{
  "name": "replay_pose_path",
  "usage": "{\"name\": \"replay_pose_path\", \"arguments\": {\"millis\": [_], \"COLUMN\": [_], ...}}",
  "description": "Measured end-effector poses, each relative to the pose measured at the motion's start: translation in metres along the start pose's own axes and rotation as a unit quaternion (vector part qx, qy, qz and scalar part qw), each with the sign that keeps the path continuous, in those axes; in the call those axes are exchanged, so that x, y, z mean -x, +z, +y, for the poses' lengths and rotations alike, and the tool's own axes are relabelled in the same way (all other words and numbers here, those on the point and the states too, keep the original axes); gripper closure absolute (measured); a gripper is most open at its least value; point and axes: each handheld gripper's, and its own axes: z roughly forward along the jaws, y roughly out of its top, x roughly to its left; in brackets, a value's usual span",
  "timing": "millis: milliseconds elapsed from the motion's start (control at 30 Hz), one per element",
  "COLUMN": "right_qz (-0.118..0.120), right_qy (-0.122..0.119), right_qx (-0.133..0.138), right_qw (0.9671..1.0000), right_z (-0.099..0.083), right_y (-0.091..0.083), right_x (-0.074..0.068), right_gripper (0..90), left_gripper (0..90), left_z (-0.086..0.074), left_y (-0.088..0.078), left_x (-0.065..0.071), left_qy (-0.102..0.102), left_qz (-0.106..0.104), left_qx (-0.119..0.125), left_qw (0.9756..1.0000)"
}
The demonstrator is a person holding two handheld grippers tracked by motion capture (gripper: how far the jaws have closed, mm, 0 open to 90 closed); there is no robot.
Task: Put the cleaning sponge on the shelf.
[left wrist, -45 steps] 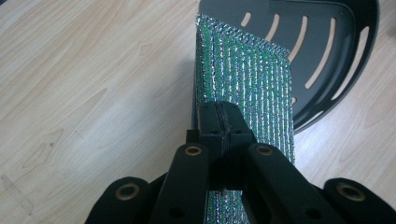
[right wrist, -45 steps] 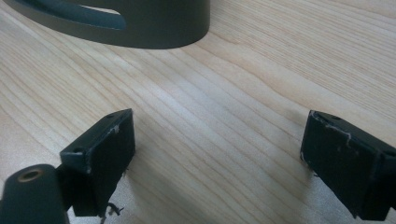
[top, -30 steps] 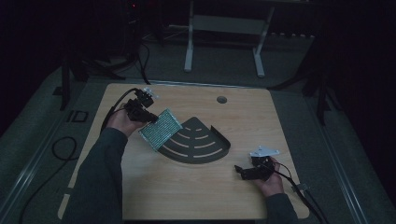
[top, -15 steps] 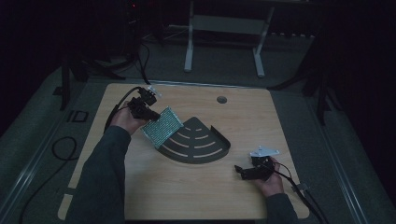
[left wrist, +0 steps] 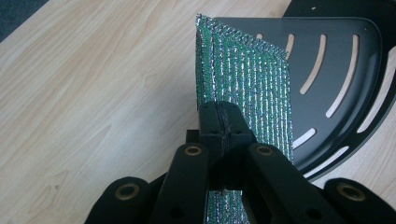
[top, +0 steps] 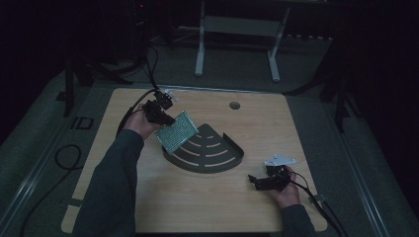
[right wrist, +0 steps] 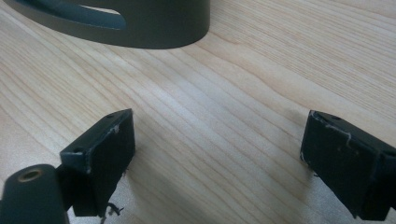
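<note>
Glittering green mesh sponge (left wrist: 243, 88) sits clamped edge-on between the left gripper (left wrist: 224, 128) jaws, just ahead over the dark slotted corner shelf (left wrist: 336, 60), while the right gripper (right wrist: 217, 154) gapes wide above the wooden table (right wrist: 224, 93).

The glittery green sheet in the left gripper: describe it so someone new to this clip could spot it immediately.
On the light wooden table, look to the dark quarter-round slotted tray near the middle. At the tray's left edge the left gripper is shut on a thin rectangular sheet, tilted over the tray. Its sparkling green, silver-flecked mesh-like surface sets it apart from the matte dark tray and black jaws.
</note>
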Motion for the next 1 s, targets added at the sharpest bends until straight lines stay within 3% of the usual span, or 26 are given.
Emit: {"name": "replay_pose_path", "arguments": {"millis": [467, 1000], "right_qz": [0.0, 0.0], "right_qy": [0.0, 0.0], "right_qx": [0.0, 0.0], "right_qw": [1.0, 1.0], "right_z": [0.0, 0.0], "right_y": [0.0, 0.0], "right_x": [0.0, 0.0], "right_gripper": [9.7, 9.7], "left_gripper": [90.0, 90.0], "left_z": [0.008, 0.011], "left_y": [0.005, 0.02], "left_x": [0.004, 0.008], "left_qy": [0.024, 0.043], "left_qz": [0.004, 0.018], "left_qx": [0.014, -0.006], "left_qw": [0.9996, 0.9989]}}
